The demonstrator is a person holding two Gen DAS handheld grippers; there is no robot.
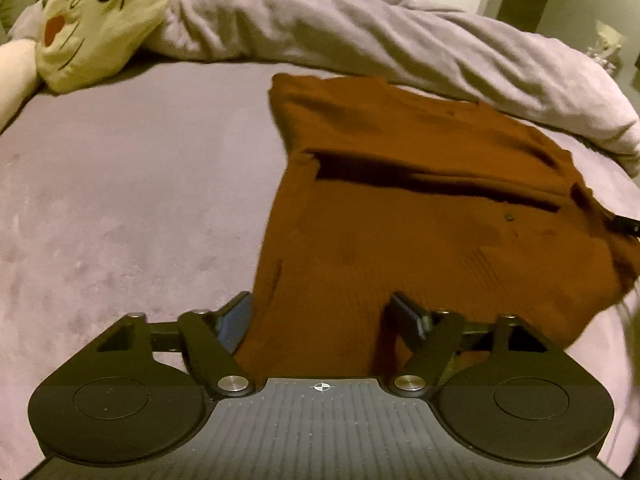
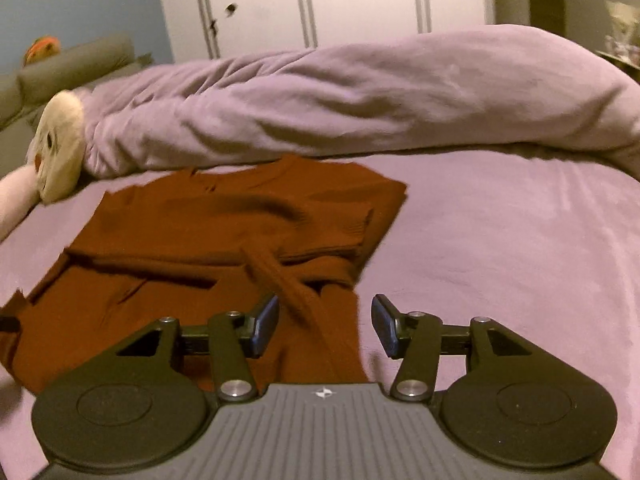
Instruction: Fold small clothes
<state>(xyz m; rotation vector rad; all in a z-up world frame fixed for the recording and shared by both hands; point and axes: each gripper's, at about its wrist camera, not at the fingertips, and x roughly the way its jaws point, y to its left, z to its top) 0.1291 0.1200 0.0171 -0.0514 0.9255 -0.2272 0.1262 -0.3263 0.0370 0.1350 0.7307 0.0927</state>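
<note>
Your left gripper (image 1: pixel 320 316) points downward, jaws spread wide, pads not pressing on anything. Your right gripper (image 2: pixel 325 328) also tilts downward, jaws about half apart, gripping nothing.

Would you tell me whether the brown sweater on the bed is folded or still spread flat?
Partly folded: the brown sweater has its sleeves laid across the body, with layered edges, while its lower part lies flat on the bed.
</note>
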